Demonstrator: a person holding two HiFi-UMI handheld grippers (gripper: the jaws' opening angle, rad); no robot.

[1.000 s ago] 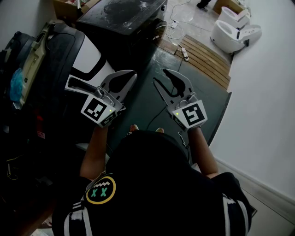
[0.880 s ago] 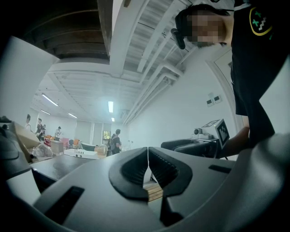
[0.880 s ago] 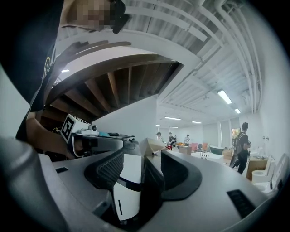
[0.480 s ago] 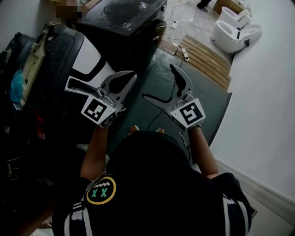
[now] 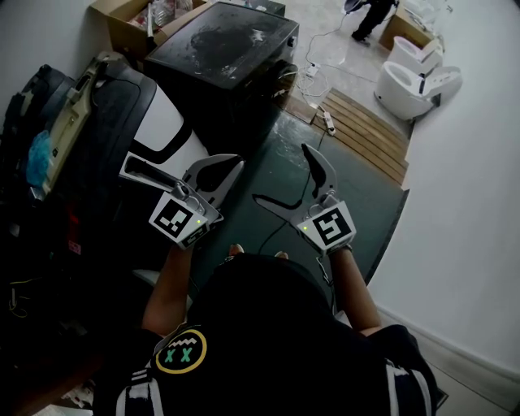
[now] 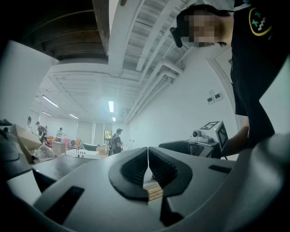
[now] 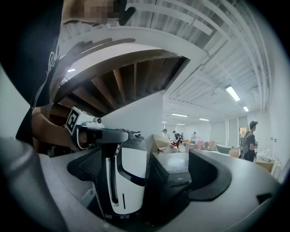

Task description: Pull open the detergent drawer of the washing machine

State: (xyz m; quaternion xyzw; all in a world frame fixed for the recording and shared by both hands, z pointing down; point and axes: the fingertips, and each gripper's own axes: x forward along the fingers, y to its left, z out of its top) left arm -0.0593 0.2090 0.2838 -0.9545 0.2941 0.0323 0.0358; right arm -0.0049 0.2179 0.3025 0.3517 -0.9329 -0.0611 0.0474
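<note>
The washing machine (image 5: 231, 36) is a black box with a dusty lid, standing well ahead of both grippers on the floor. Its dark front (image 7: 176, 176) shows in the right gripper view; I cannot make out the detergent drawer. My right gripper (image 5: 282, 173) is held in the air over the dark mat, far short of the machine. Its jaws have just been opening and stand wide, with nothing between them (image 7: 149, 181). My left gripper (image 5: 236, 158) hangs beside it at the left, its pads (image 6: 148, 158) closed together on nothing.
A white-and-black appliance (image 5: 154, 114) stands left of the washing machine, with dark bags beyond it. A wooden slat platform (image 5: 366, 114), a power strip (image 5: 325, 93) and white fixtures (image 5: 410, 69) lie at the right. A cardboard box (image 5: 130, 16) sits behind. A white wall bounds the right side.
The right gripper's jaws have swung from nearly closed to wide apart. Both hands stay in about the same place, and the left gripper stays closed.
</note>
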